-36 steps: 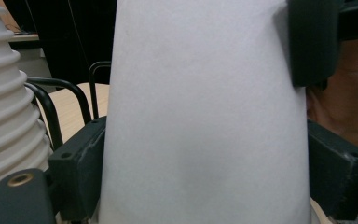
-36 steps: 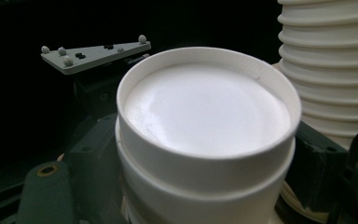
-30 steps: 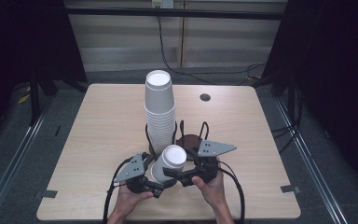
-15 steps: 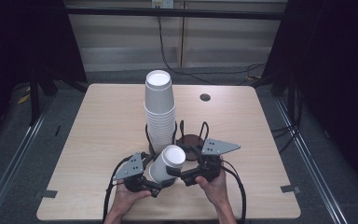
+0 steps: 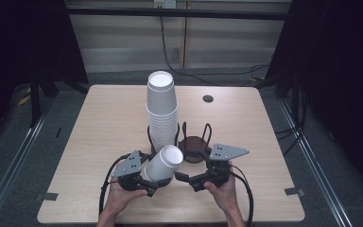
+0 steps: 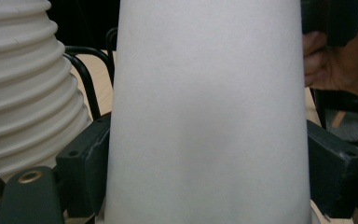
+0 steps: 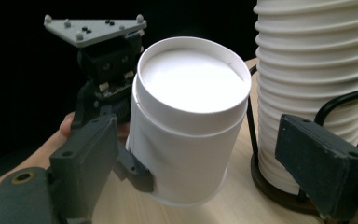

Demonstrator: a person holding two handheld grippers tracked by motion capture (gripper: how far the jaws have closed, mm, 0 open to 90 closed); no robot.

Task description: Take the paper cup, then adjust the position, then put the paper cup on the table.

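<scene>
At lower centre of the high view, the left hand-held gripper (image 5: 152, 182) pinches a single white cup (image 5: 163, 163), tilted so its closed bottom faces up and to the right. Its jaws press both sides of the cup wall in the left gripper view, where the cup (image 6: 205, 116) runs from top to bottom of the frame. Just right of it in the high view, the right hand-held gripper (image 5: 185, 178) points left toward the cup, a grey three-cornered plate on top. Seen from the right gripper view, its jaws stand spread, one at lower left, one at lower right, with the cup (image 7: 186, 121) beyond them and clear of both pads. Behind the cup, at the middle of the counter (image 5: 99, 123), a tall stack (image 5: 161, 111) of white cups rises from a black wire holder (image 5: 194, 144) with a dark round base. Both of the person's hands enter from the bottom edge, each trailing a black cable.
</scene>
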